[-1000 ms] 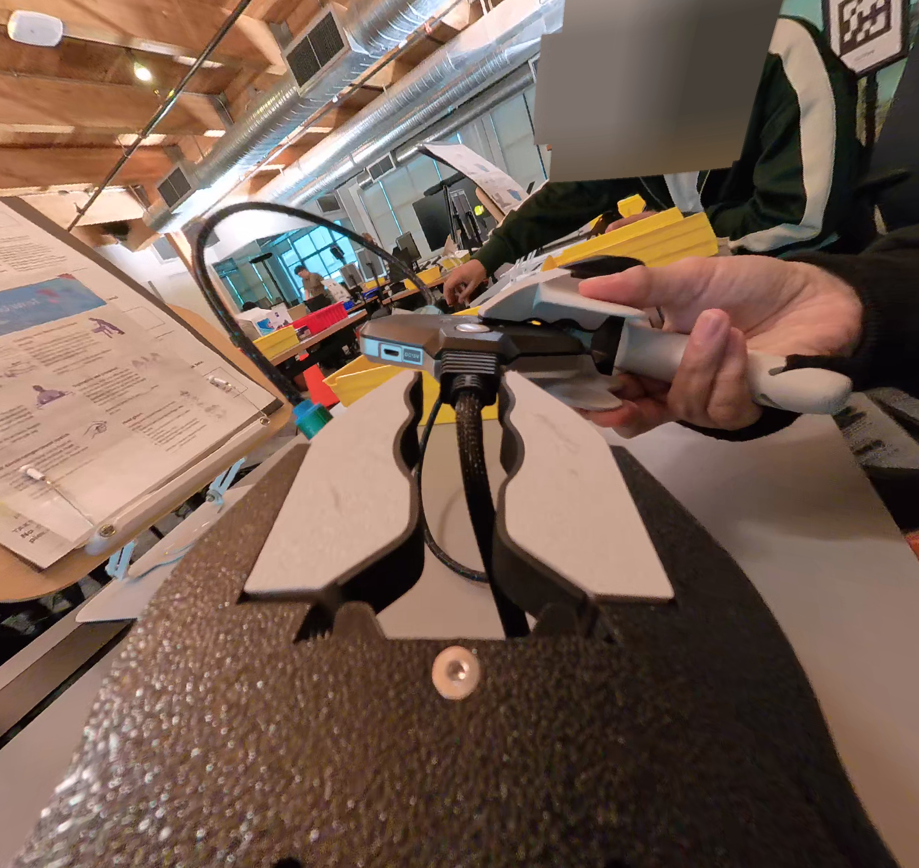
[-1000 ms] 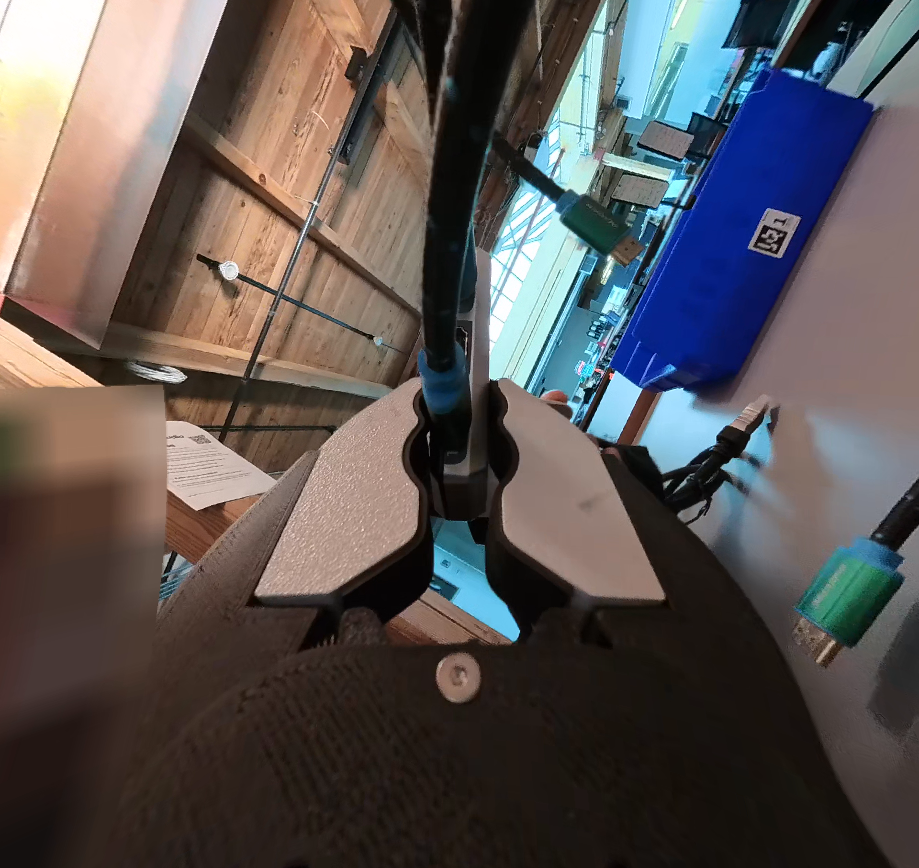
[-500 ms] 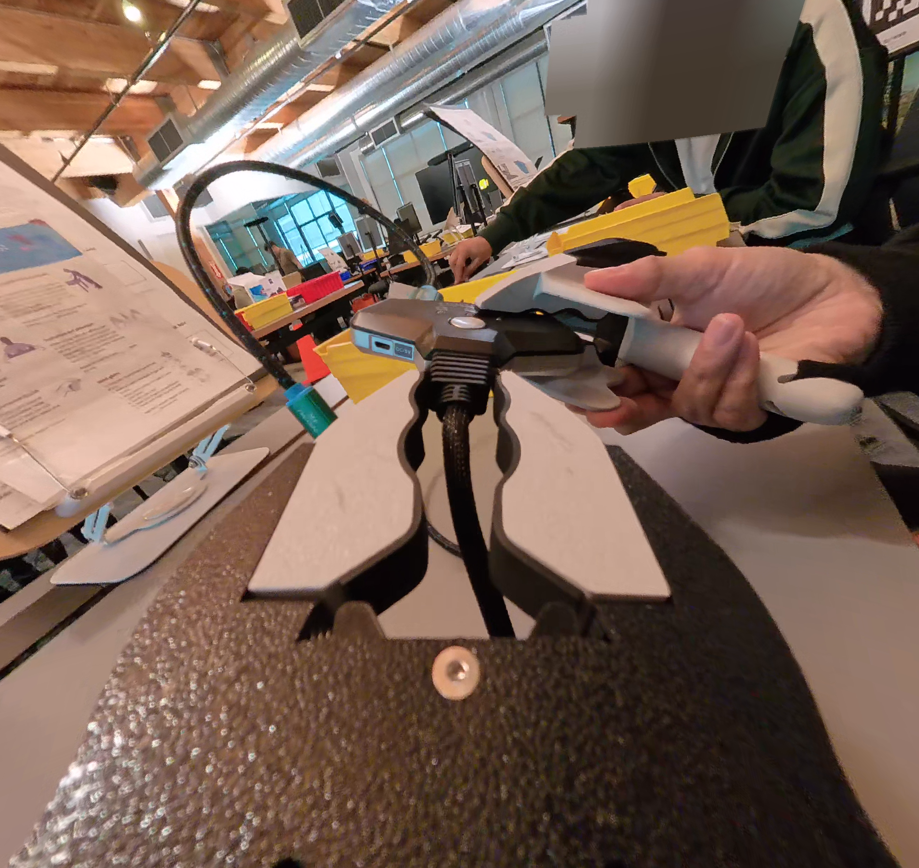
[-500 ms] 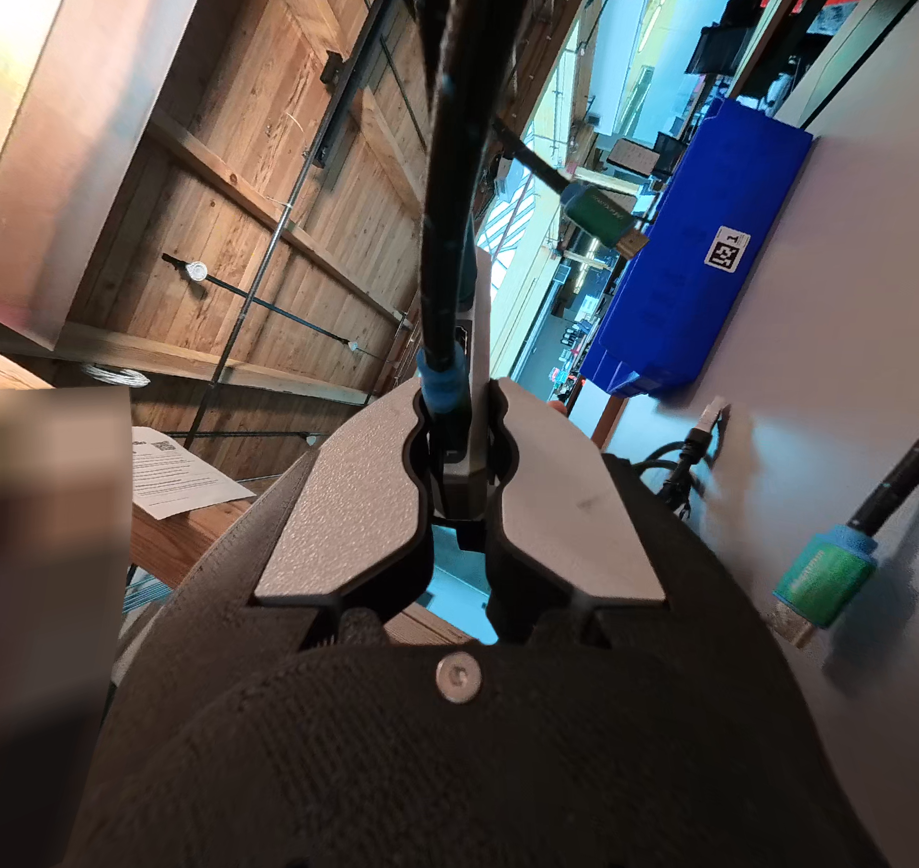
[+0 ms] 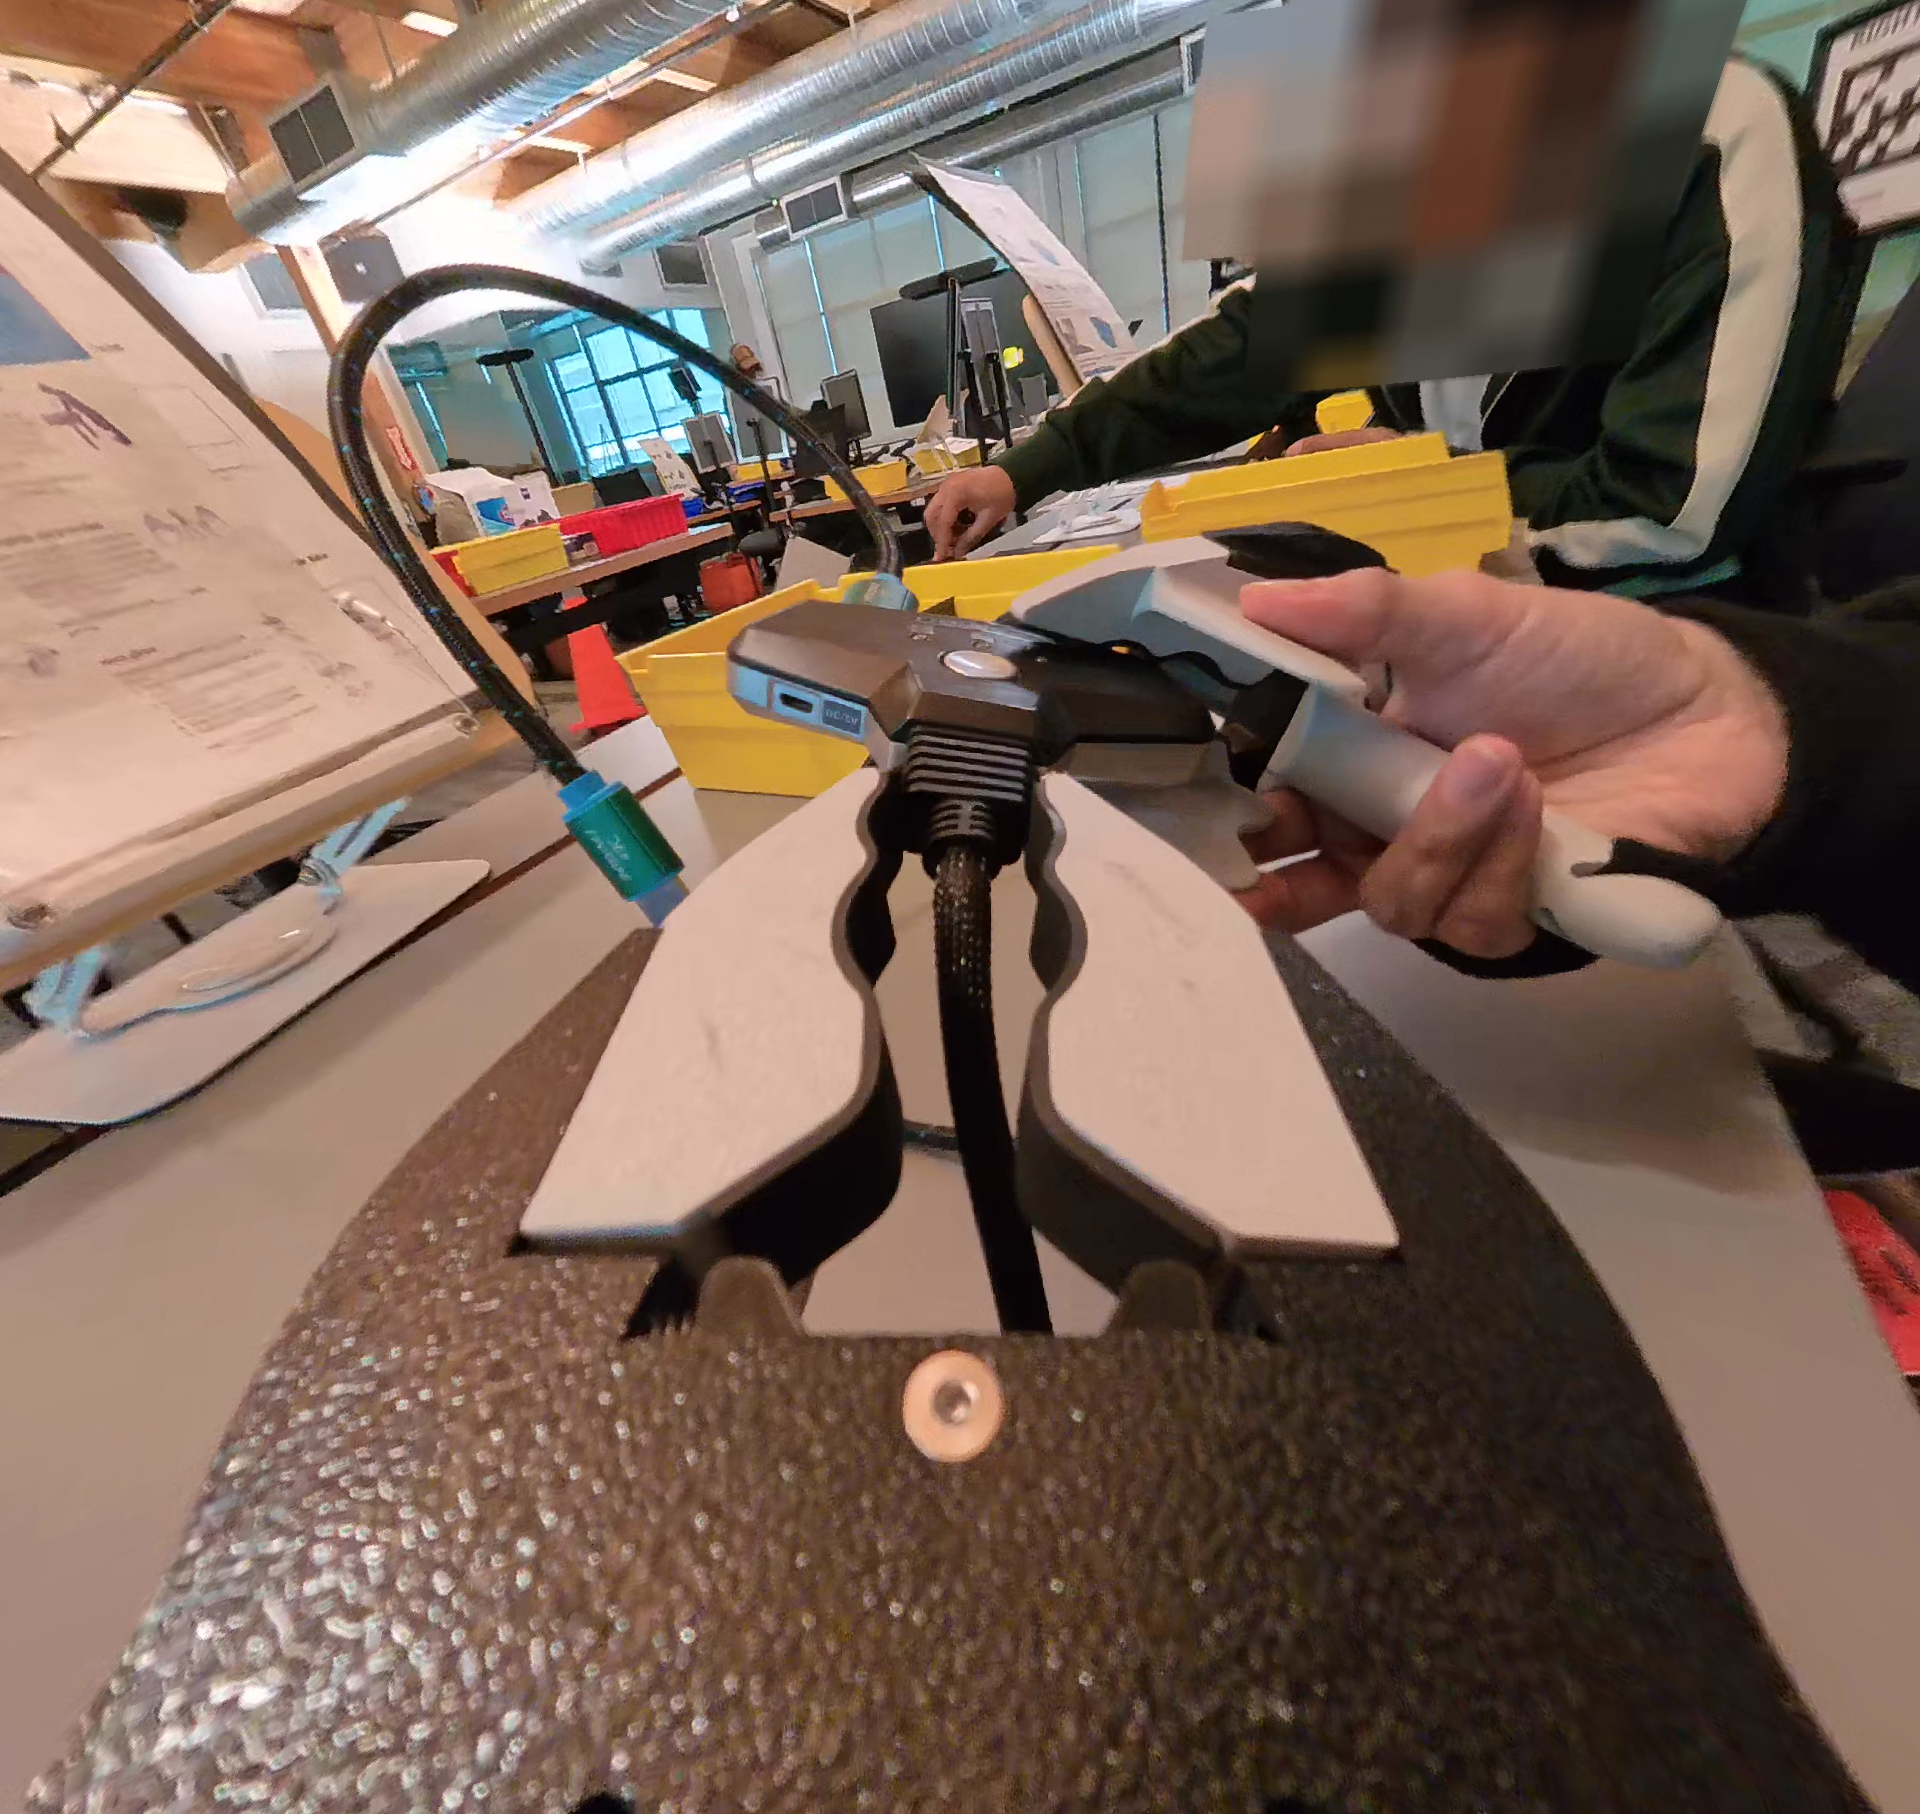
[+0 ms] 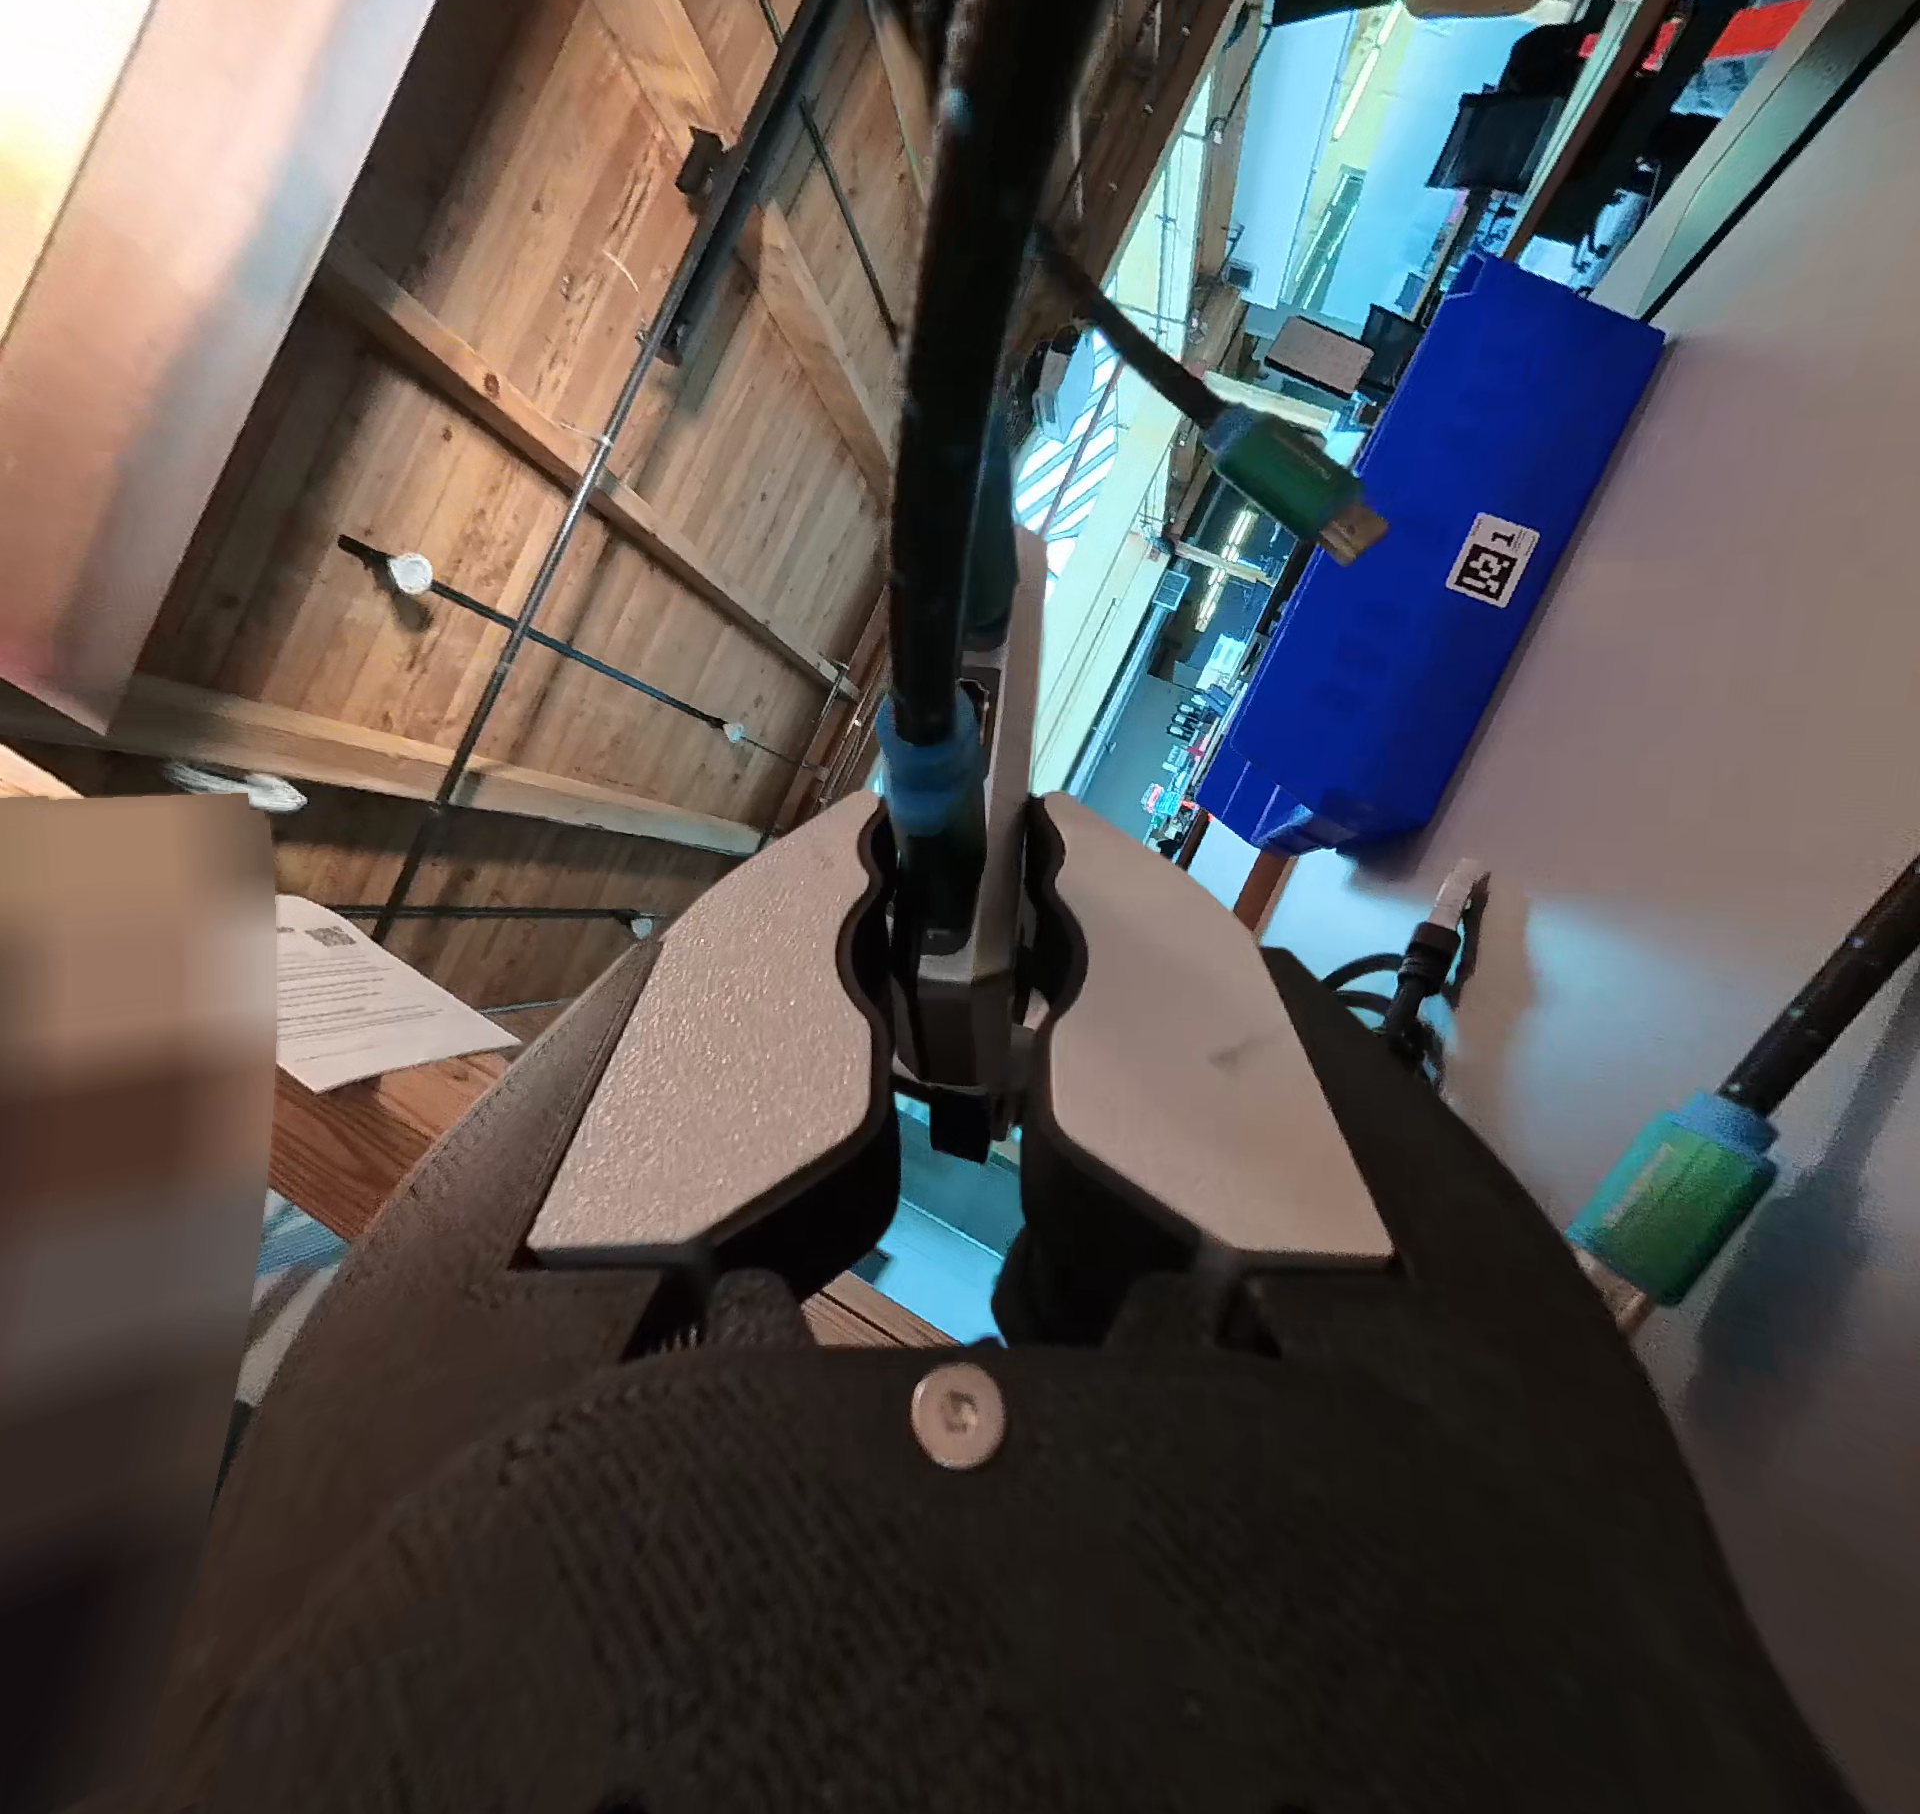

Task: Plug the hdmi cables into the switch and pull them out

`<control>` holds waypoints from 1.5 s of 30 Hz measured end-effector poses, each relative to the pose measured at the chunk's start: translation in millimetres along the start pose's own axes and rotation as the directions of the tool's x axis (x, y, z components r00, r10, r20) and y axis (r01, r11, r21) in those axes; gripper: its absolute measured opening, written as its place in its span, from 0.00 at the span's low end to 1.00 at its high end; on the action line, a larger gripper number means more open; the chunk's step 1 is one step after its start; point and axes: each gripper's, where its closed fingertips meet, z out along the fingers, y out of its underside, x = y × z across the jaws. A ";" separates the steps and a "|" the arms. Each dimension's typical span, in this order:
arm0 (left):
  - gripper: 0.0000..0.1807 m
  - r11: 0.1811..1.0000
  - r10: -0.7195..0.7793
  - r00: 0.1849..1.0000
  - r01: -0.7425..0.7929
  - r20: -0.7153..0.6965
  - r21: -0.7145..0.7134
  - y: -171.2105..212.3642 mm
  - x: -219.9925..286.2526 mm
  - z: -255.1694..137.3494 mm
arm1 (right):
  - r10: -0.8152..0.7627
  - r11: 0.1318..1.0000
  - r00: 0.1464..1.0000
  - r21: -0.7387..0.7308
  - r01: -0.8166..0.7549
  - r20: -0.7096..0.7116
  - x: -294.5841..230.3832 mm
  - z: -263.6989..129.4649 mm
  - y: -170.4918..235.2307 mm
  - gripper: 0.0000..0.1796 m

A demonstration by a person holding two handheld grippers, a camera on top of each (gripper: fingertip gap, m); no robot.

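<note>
**Squarely in line: plug axis runs straight back through the left gripper**

Dead ahead of the left gripper [image 5: 961, 808] sits the switch [image 5: 935, 684], a flat dark box held in the air above the grey surface [image 5: 364, 1193], with its broad face up and its long side lying crosswise to the fingers. The black plug [image 5: 966, 777] enters the switch's near edge. Its ribbed boot points back at the camera, and its braided cable [image 5: 977, 1037] trails down the slot between the fingers. The left gripper looks pinched on that boot, with a fingertip close on each side, though the contact itself is in shadow.

The right gripper [image 6: 961, 819] comes in from the right side, carried by a hand [image 5: 1558, 725]. It is clamped on the switch, which its own view shows edge-on between the pads. A blue-collared plug [image 6: 925, 777] is seated in the switch just beyond the fingertips. A second cable loops up from the switch's far side and ends in a free green plug [image 5: 618, 839], which hangs off to the left and is joined to nothing.

As I judge it, the move turns on the plug's long axis matching the left gripper's forward axis. A seat or a pull should travel along that line while the right gripper braces the switch. Any sideways drift would lever the plug in its socket.
</note>
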 end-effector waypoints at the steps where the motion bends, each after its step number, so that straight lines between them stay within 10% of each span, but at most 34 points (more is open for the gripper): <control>1: 0.12 0.999 -0.033 0.999 0.033 -0.005 0.010 -1.3 -1.5 -0.8 | -0.028 0.999 1.000 -0.016 0.028 0.006 -2.2 0.9 0.8 0.14; 6: 0.12 0.970 -0.224 0.974 0.221 0.018 0.106 -15.4 -27.0 -17.1 | -0.400 0.899 0.916 -0.177 0.401 0.040 -30.9 -0.7 21.2 0.42; 13: 0.12 0.954 -0.284 0.958 0.287 -0.046 0.089 -13.0 -39.0 -33.9 | -0.951 0.304 0.293 -0.476 0.825 -0.100 -42.5 -36.8 16.5 0.59; 16: 0.12 0.954 -0.258 0.953 0.278 -0.160 0.113 -16.2 -26.2 -37.3 | -0.992 0.103 0.125 -0.511 0.853 0.007 -64.5 -33.4 16.2 0.47; 28: 0.12 0.946 -0.240 0.884 0.305 -0.401 0.106 -9.3 -1.0 -48.1 | -0.973 -0.156 -0.037 -0.532 0.832 0.228 -63.0 -25.1 51.0 0.31; 36: 0.12 0.972 -0.172 0.885 0.224 -0.433 0.073 -0.8 8.6 -50.1 | -0.953 -0.109 0.090 -0.606 0.788 0.288 -46.6 -35.2 55.9 0.17; 38: 0.12 0.977 -0.146 0.881 0.199 -0.450 0.072 0.3 13.5 -50.9 | -0.971 -0.125 0.024 -0.589 0.798 0.238 -58.9 -35.4 50.5 0.31; 45: 0.12 0.980 -0.124 0.836 0.189 -0.534 0.069 -0.8 32.0 -52.0 | -0.952 -0.126 0.104 -0.679 0.723 0.288 -26.1 -52.8 65.2 0.26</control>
